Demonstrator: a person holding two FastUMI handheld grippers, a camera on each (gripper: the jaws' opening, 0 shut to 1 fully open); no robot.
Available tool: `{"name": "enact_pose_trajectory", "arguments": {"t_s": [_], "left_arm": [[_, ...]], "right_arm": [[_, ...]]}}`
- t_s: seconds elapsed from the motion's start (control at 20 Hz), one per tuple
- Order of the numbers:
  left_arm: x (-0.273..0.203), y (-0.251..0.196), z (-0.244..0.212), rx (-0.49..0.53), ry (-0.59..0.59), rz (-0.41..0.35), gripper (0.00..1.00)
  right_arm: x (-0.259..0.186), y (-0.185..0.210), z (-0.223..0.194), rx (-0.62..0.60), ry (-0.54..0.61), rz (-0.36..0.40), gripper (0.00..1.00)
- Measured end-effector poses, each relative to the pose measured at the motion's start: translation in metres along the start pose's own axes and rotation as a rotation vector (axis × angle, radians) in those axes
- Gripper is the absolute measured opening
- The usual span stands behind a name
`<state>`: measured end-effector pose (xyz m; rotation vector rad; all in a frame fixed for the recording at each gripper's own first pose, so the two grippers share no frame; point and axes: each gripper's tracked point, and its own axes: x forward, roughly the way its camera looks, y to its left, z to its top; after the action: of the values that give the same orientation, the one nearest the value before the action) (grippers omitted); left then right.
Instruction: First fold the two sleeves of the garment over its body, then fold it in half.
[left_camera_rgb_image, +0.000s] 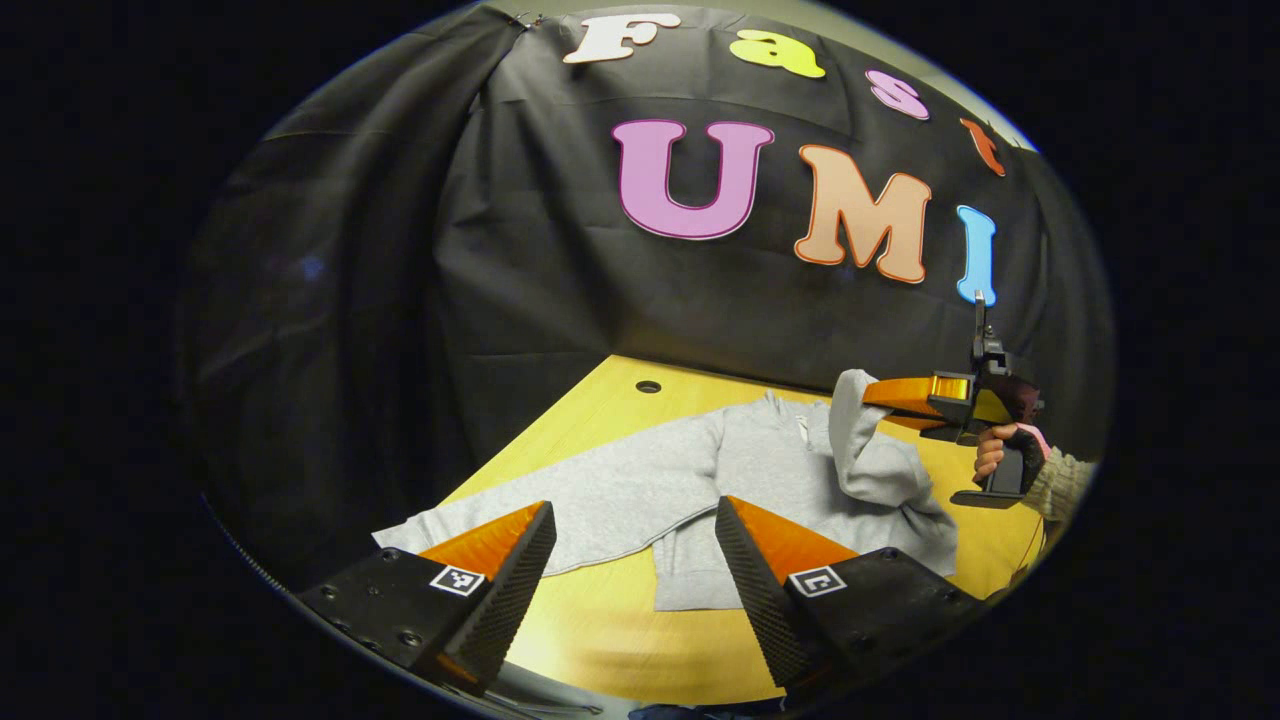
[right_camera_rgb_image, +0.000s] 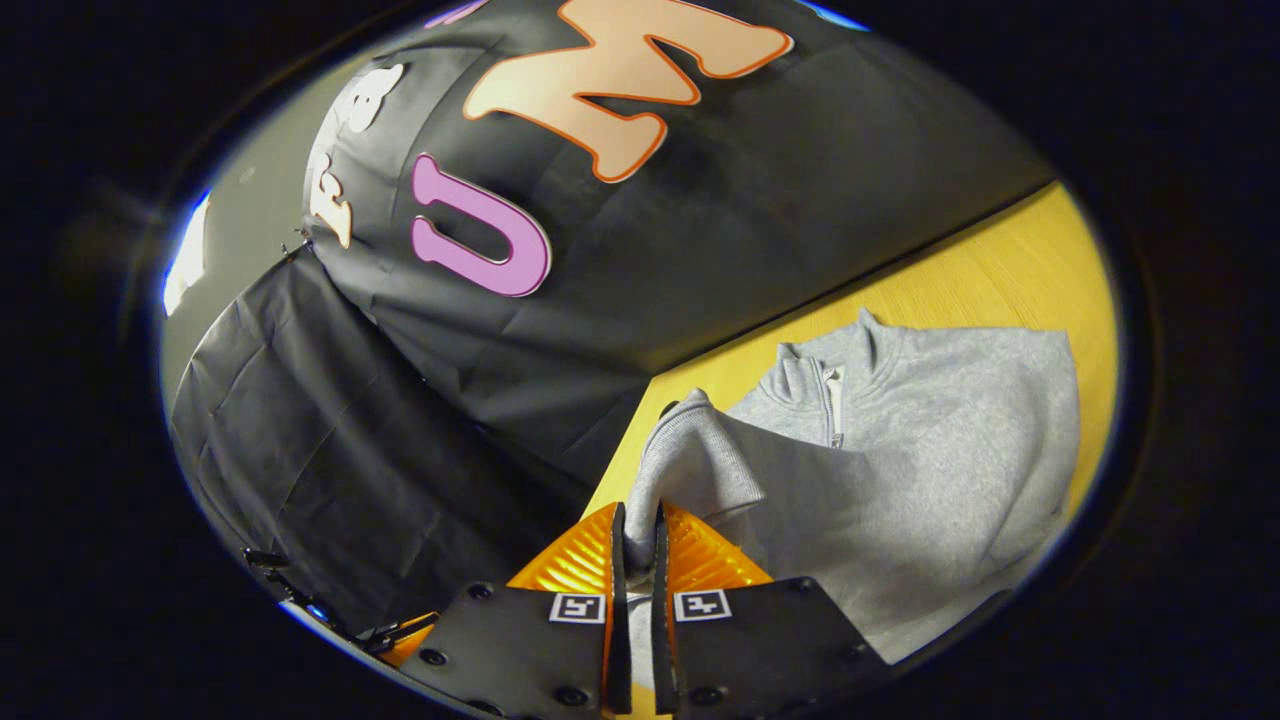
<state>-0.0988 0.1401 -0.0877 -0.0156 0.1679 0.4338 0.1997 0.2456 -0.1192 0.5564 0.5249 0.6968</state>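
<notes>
Pinching the right sleeve by its cuff, my right gripper holds it lifted above the grey garment on the yellow table. I reckon the thin bite could slip, dropping the sleeve short of the body. My left gripper hangs spread wide, the flat left sleeve just beyond its fingers

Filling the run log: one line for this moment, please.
right hand-held gripper: shut on right sleeve, lifted over sweatshirt | left hand-held gripper: open, hovering | left sleeve: flat on table
</notes>
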Motion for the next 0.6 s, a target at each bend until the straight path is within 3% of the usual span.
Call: {"name": "enact_pose_trajectory", "arguments": {"t_s": [0.3,0.4,0.45,0.5,0.55,0.6], "left_arm": [[0.017,0.034,-0.018,-0.018,0.013,0.041,0.94],[0.026,0.049,-0.023,-0.022,0.014,0.062,0.94],[0.030,0.057,-0.024,-0.026,0.012,0.074,0.94],[0.035,0.064,-0.026,-0.030,0.009,0.084,0.94],[0.038,0.072,-0.028,-0.033,0.012,0.096,0.94],[0.042,0.081,-0.032,-0.035,0.020,0.108,0.94]], "right_arm": [[0.033,-0.031,-0.049,-0.020,0.066,-0.029,0.12],[0.038,-0.034,-0.060,-0.019,0.075,-0.024,0.23],[0.038,-0.032,-0.064,-0.016,0.081,-0.016,0.31],[0.037,-0.035,-0.066,-0.019,0.082,-0.017,0.57],[0.040,-0.037,-0.066,-0.030,0.082,-0.021,0.72],[0.039,-0.041,-0.067,-0.054,0.080,-0.033,0.81]]}}
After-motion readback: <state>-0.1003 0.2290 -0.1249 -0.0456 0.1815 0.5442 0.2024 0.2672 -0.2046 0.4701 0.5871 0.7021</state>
